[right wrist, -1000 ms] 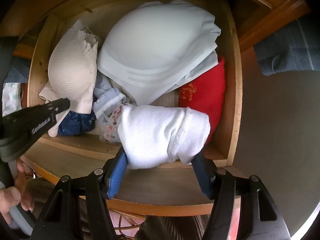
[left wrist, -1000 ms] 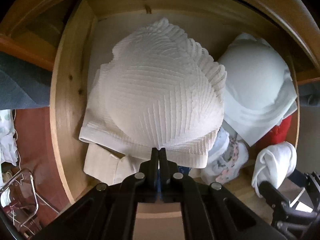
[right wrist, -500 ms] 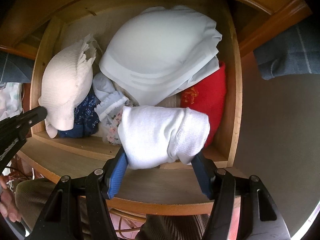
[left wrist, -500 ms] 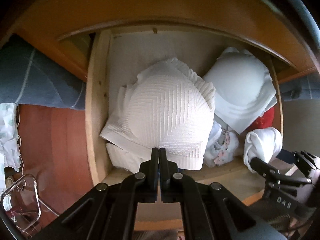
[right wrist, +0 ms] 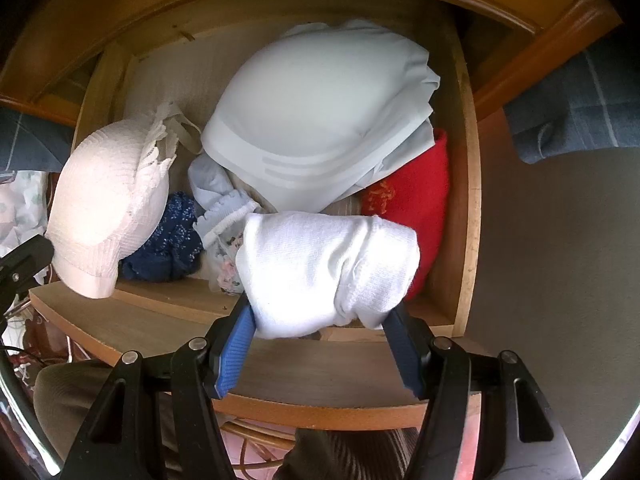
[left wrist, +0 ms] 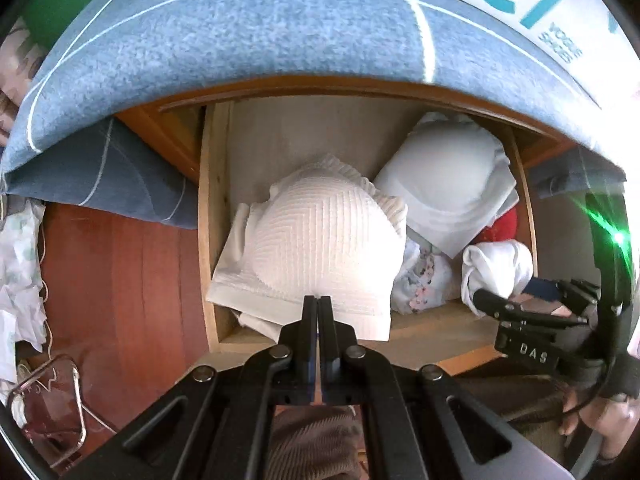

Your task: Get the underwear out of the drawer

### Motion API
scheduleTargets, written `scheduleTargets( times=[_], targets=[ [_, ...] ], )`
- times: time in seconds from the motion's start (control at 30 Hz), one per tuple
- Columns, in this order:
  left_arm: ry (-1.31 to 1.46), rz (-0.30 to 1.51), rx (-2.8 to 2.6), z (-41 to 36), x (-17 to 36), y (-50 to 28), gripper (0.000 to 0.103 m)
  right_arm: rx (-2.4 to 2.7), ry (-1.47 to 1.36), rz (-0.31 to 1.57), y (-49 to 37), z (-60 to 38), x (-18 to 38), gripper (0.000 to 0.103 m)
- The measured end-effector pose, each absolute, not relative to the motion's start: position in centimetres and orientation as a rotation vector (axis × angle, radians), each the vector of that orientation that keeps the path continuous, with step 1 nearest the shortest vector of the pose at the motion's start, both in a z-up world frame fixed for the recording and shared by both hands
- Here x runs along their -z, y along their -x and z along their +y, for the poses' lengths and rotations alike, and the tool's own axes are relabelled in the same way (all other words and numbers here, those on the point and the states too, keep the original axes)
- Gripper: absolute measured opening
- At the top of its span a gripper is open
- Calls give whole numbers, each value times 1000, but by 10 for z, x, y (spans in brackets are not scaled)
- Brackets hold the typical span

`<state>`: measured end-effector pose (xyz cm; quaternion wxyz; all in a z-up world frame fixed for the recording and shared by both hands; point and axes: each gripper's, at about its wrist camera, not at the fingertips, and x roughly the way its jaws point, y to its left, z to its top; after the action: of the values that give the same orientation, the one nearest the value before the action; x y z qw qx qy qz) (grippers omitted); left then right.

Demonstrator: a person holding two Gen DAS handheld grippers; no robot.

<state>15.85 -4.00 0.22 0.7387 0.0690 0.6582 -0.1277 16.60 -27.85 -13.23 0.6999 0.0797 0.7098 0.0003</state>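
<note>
My left gripper (left wrist: 318,303) is shut on the lower band of a cream ribbed bra (left wrist: 324,248) and holds it lifted over the left side of the open wooden drawer (left wrist: 210,216). The same bra shows in the right wrist view (right wrist: 108,204), hanging above the drawer's front edge. My right gripper (right wrist: 320,320) is shut on a rolled white underwear bundle (right wrist: 324,272) at the drawer's front right; it also shows in the left wrist view (left wrist: 496,264). A pale blue-white bra (right wrist: 320,120) lies at the back.
In the drawer lie a red garment (right wrist: 416,208), a navy lace piece (right wrist: 168,240) and a floral frilled piece (right wrist: 224,224). A blue bedspread (left wrist: 240,40) overhangs the drawer. A red-brown floor (left wrist: 120,280) lies to the left. The drawer front (right wrist: 320,376) is below my grippers.
My left gripper has pulled back and up with the cream bra, lifting it off the pile; the navy piece beneath is uncovered. My right gripper has stayed put on the white bundle.
</note>
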Motion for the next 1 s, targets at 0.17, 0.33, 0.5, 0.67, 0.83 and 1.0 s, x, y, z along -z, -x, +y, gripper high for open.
scheduleTargets(
  times=[0.17,0.33,0.5,0.67,0.83,1.0],
  targets=[
    [-157,1468,273,-41,11,-160,0,-3,-183,1577,-164,-280,131,60],
    [-147,1472,265,-44,19,-161,2,-4,-198,1579,-164,-282,131,60],
    [-152,1432,282,-53,16,-161,48,-11,-196,1583,-164,-281,132,60],
    [-143,1434,293,-72,27,-164,58,-11,-202,1582,-164,-283,132,60],
    [-185,1398,266,-89,46,-175,63,-11,-217,1584,-163,-286,133,60],
    [-214,1439,245,-99,73,-190,71,-20,-223,1591,-164,-286,133,60]
  ],
)
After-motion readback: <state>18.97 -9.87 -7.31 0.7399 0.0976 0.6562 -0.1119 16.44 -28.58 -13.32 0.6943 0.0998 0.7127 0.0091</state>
